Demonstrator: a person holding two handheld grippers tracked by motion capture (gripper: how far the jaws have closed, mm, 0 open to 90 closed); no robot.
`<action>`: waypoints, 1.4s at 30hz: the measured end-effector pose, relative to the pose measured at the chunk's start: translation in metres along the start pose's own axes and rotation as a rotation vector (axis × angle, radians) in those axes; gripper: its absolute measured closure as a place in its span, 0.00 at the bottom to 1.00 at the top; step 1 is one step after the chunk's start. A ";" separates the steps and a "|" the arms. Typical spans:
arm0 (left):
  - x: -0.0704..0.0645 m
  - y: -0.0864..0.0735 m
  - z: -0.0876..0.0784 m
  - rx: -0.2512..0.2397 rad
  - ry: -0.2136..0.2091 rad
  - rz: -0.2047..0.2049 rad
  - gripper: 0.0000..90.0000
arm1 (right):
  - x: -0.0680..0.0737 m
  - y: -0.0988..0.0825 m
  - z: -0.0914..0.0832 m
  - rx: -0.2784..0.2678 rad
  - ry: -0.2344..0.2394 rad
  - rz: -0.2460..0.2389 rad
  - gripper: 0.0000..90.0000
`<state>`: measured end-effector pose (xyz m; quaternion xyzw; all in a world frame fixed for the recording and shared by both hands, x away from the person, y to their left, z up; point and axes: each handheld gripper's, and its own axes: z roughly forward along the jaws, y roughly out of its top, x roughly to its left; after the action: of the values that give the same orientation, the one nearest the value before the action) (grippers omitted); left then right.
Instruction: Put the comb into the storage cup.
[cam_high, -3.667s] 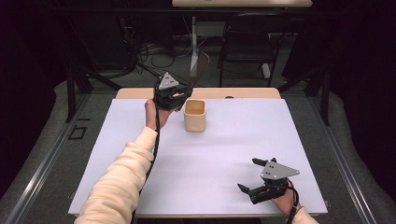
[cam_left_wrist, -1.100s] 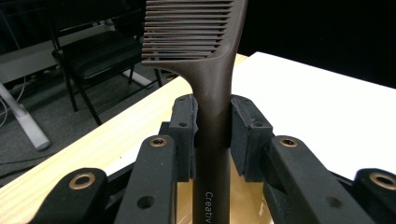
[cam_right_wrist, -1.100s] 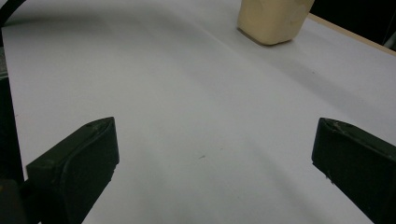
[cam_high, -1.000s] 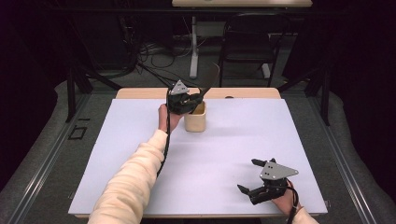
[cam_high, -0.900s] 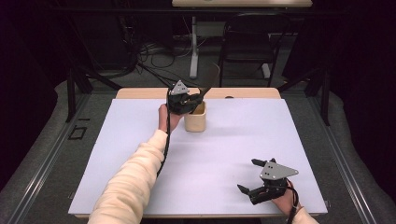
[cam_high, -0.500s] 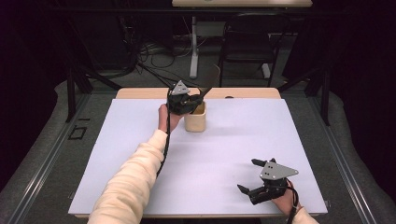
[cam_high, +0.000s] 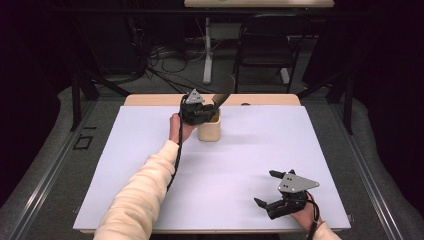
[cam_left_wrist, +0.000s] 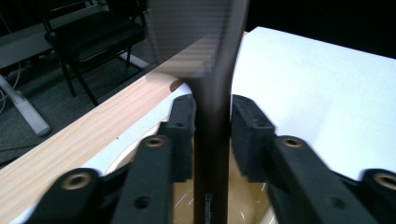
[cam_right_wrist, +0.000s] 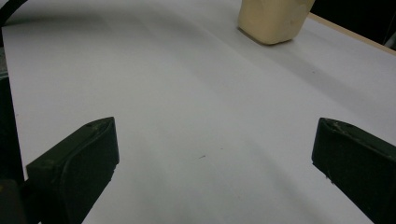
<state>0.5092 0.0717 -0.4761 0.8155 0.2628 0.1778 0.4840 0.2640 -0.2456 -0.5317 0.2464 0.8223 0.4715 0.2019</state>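
A beige cup (cam_high: 209, 131) stands at the far middle of the white table top (cam_high: 125, 165). My left gripper (cam_high: 210, 112) hovers right over it. A dark flat-headed utensil (cam_high: 221, 97) stands in the cup and leans up to the right. In the left gripper view its handle (cam_left_wrist: 212, 154) runs between the pads (cam_left_wrist: 183, 130) above the cup's inside (cam_left_wrist: 245, 205). The jaws have just been opening, a thin gap shows beside the handle, and the utensil's top is blurred. My right gripper (cam_high: 265, 187) rests open and empty near the front right edge, with the cup (cam_right_wrist: 273, 18) far ahead of it.
A strip of bare wood (cam_high: 260, 100) runs along the table's far edge. Beyond it stand a dark chair (cam_high: 270, 45), a desk leg and loose cables on the floor. A metal frame flanks the table on both sides.
Since the oldest frame my left gripper has moved right from beside the cup to over it. Within the last second both hands have stayed put; the utensil leans slightly further right.
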 end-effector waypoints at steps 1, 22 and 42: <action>0.000 0.001 -0.001 0.010 0.003 0.002 0.61 | 0.000 0.000 0.000 0.000 0.000 0.000 0.00; -0.018 0.010 -0.043 0.084 0.027 -0.013 0.04 | 0.001 0.000 0.001 0.007 -0.001 0.001 0.00; -0.023 -0.016 -0.081 0.106 0.079 -0.039 0.00 | 0.000 -0.001 0.001 0.009 0.001 0.003 0.00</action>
<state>0.4422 0.1207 -0.4533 0.8271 0.3065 0.1864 0.4326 0.2644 -0.2456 -0.5327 0.2483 0.8242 0.4681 0.1999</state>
